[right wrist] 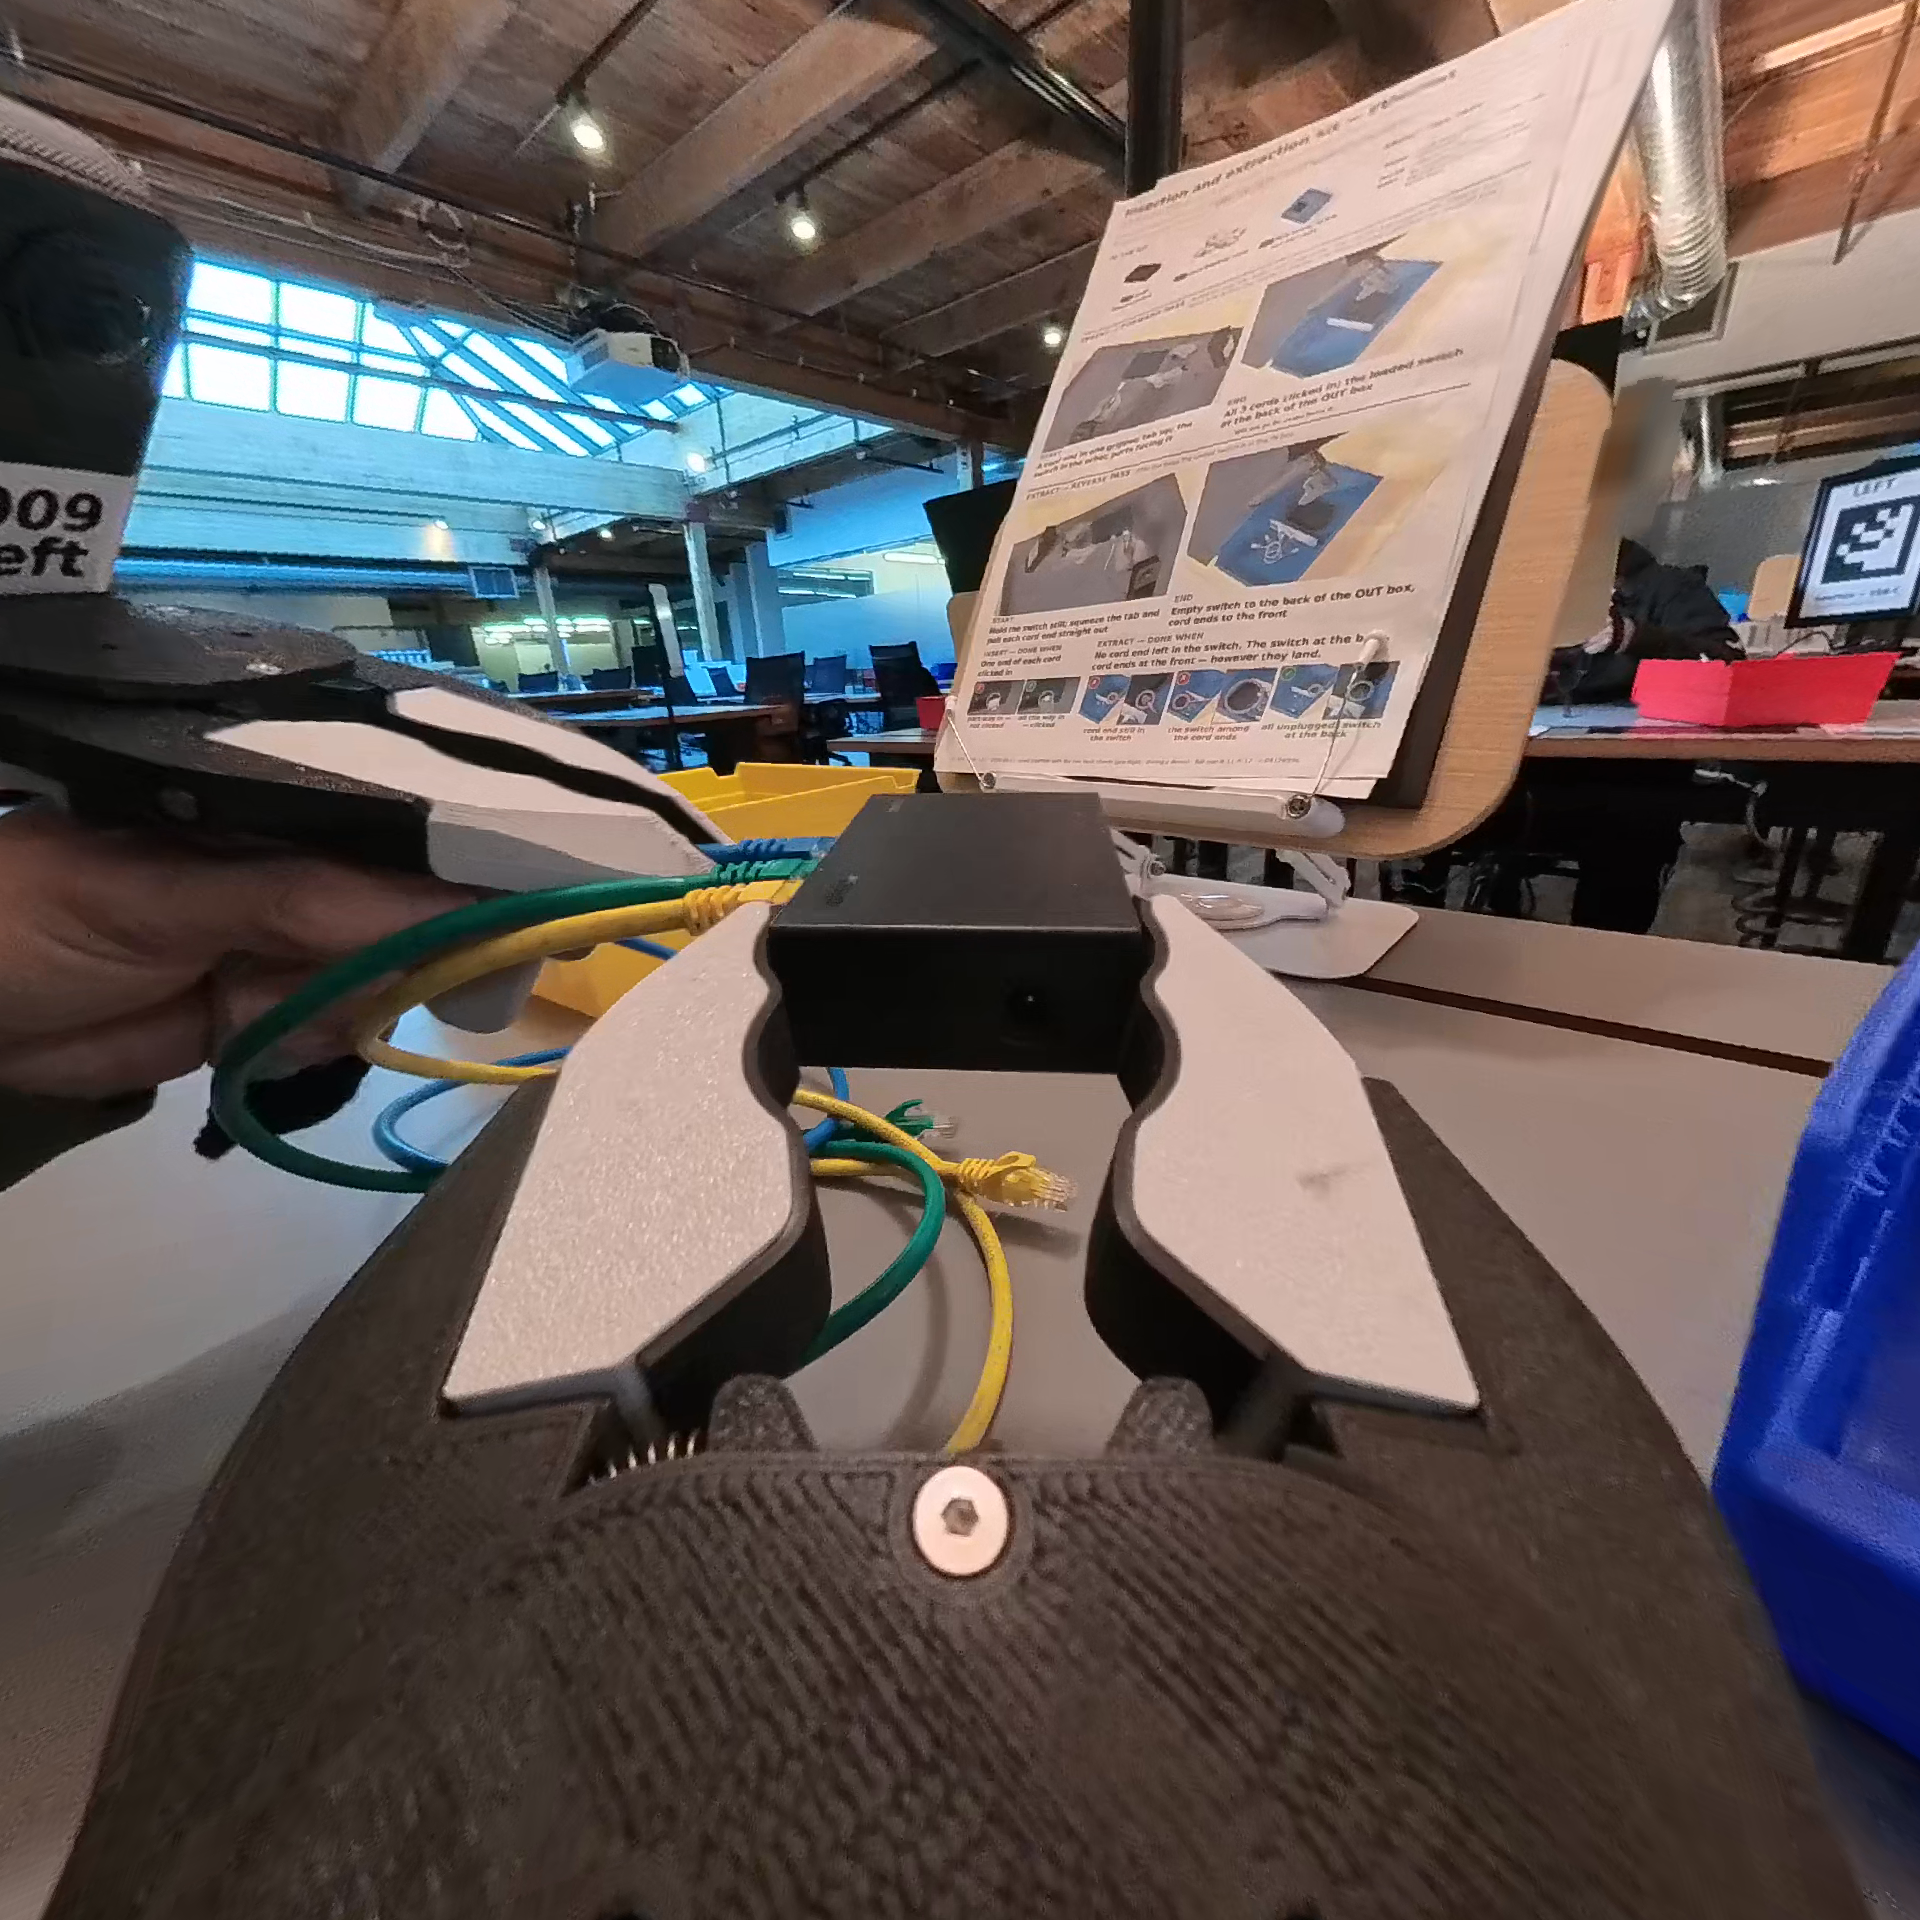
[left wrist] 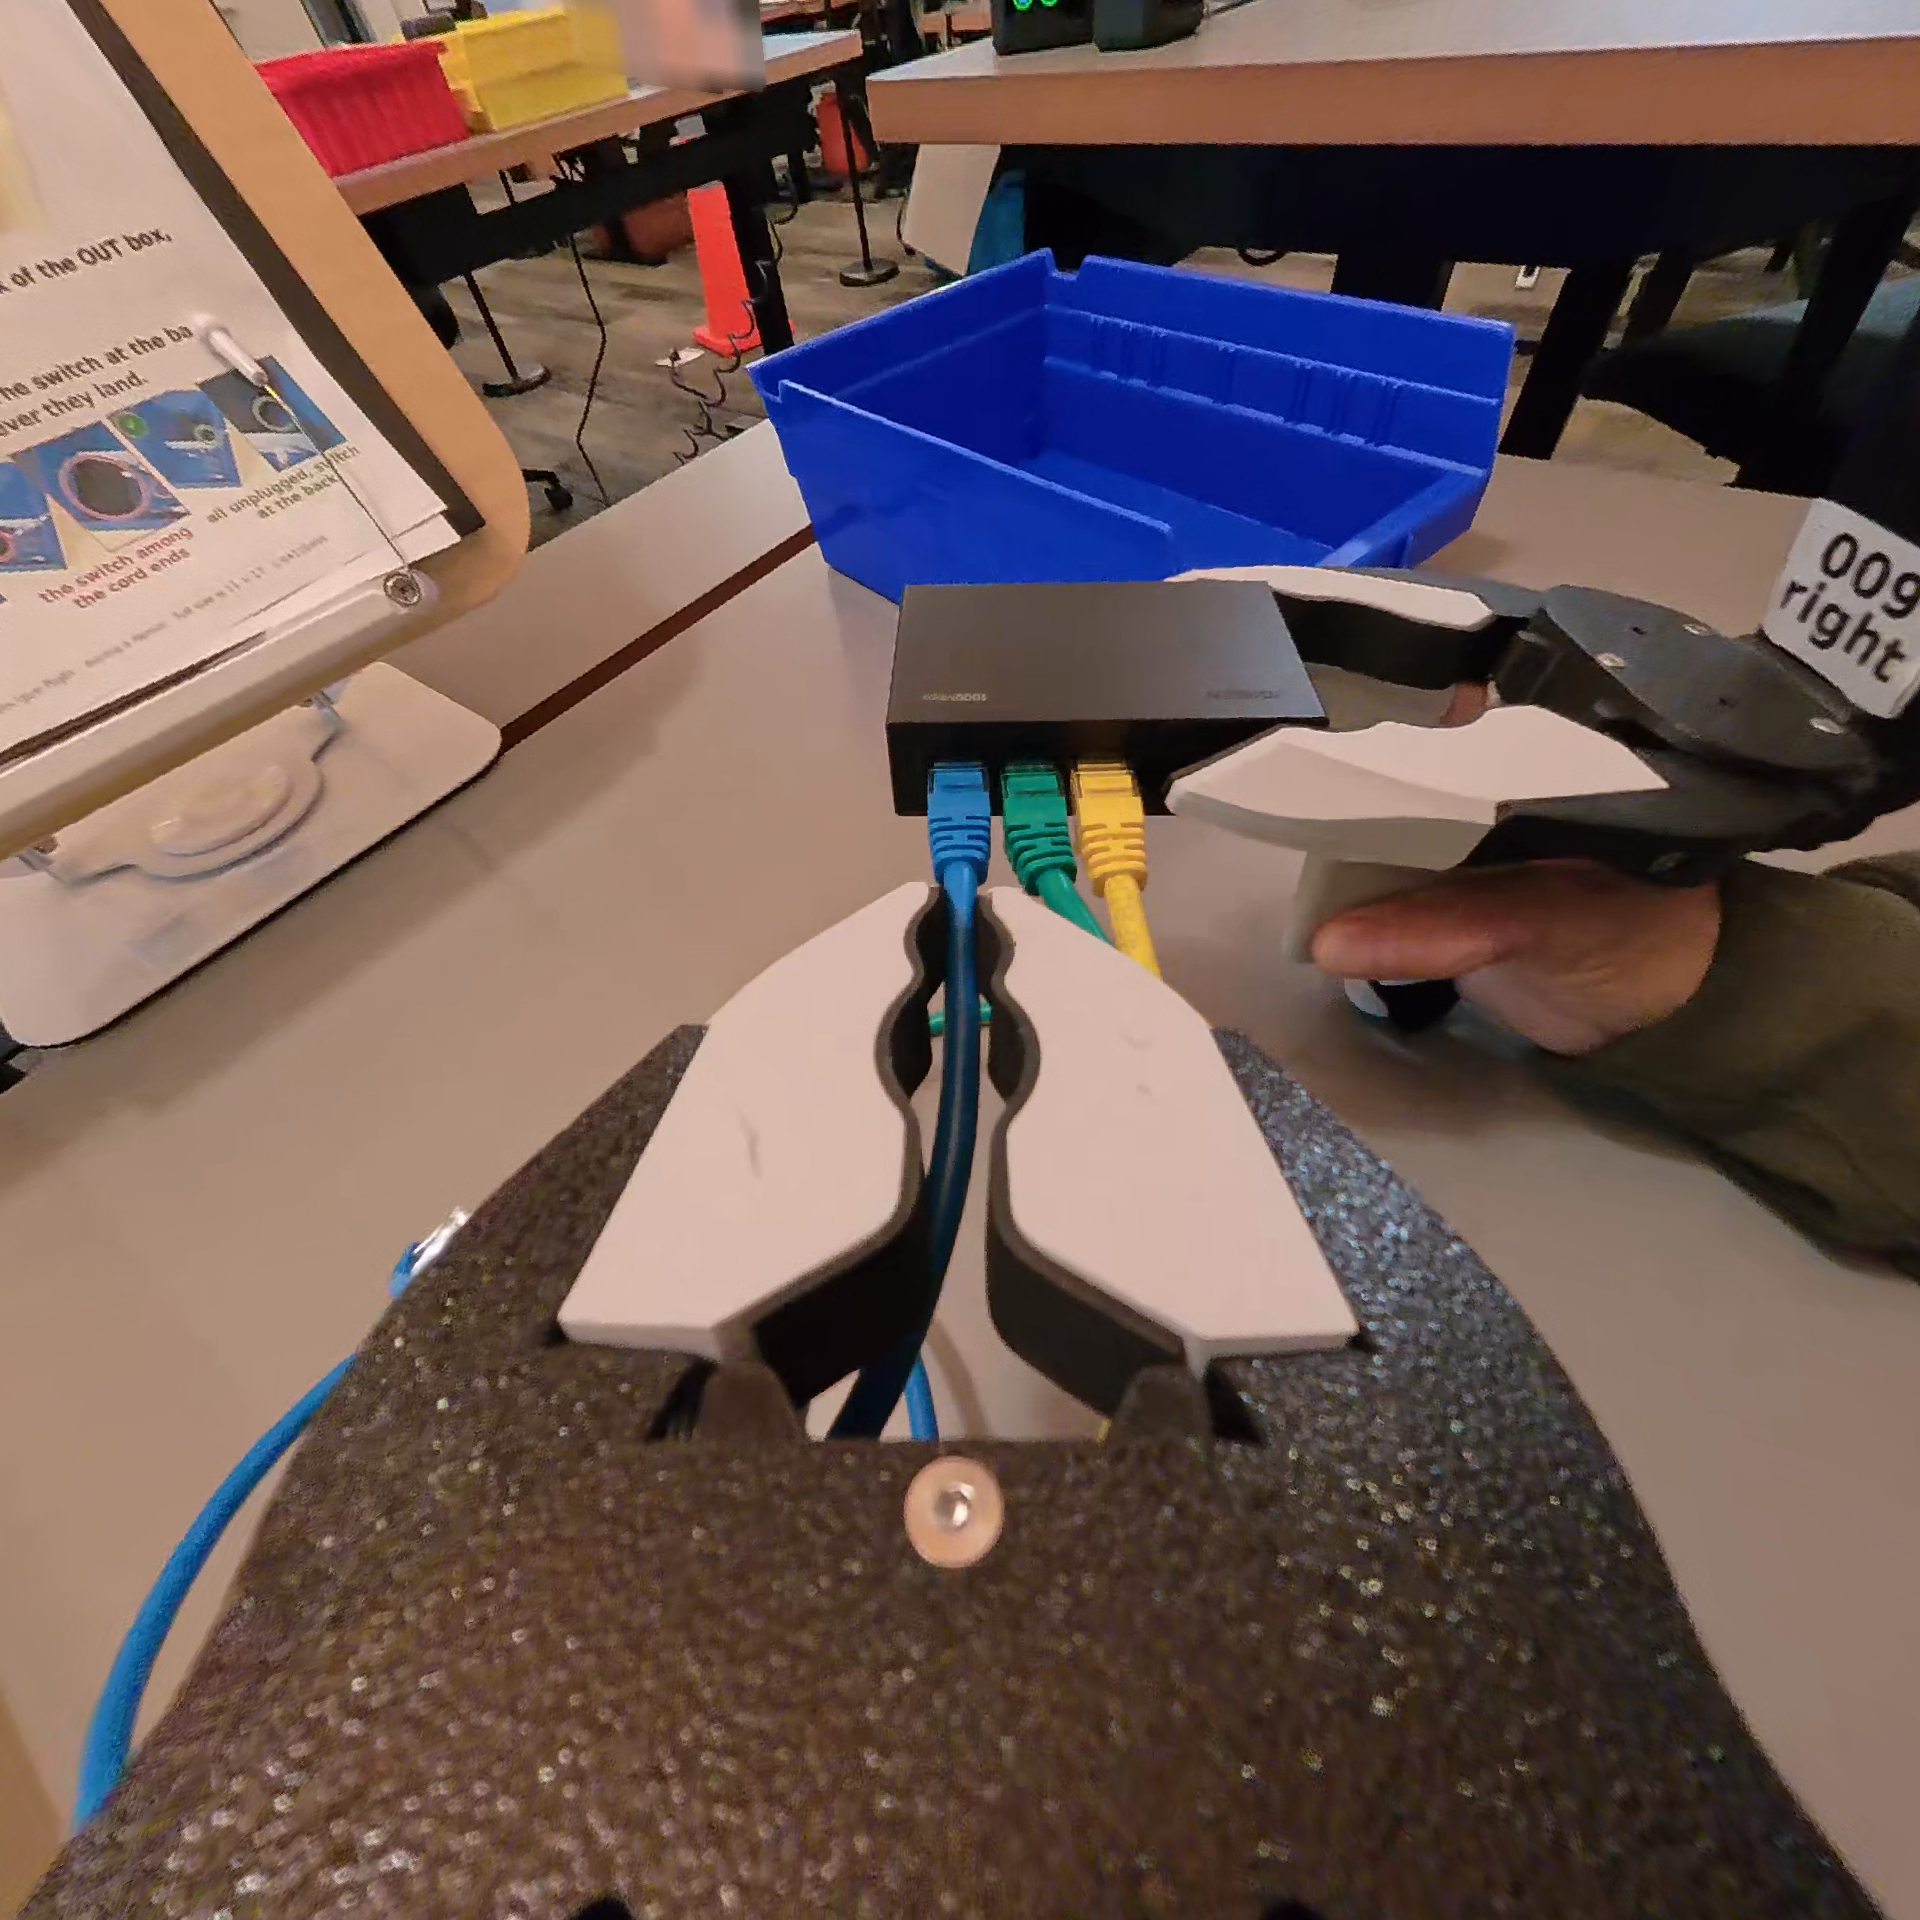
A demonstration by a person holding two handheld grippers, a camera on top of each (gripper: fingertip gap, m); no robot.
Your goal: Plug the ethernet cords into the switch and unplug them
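Note:
A black switch [left wrist: 1091, 665] sits on the grey table, with a blue plug [left wrist: 956, 800], a green plug [left wrist: 1034, 821] and a yellow plug [left wrist: 1110, 821] in its front ports. My left gripper [left wrist: 956, 914] is shut on the blue cord [left wrist: 961, 1091] just behind its plug. My right gripper [right wrist: 956, 925] is shut on the switch [right wrist: 956, 883] from its right end, one finger on each long side. It also shows in the left wrist view [left wrist: 1184, 691]. The free yellow end [right wrist: 1013, 1179] and green end [right wrist: 914, 1117] lie on the table.
A blue bin [left wrist: 1143, 447] stands just behind the switch. An instruction sheet on a wooden stand [left wrist: 208, 416] is at the left. A yellow bin [right wrist: 790, 790] lies beyond the switch. A hand [left wrist: 1507, 956] holds the right gripper. Cord loops [right wrist: 312, 1091] lie on the table.

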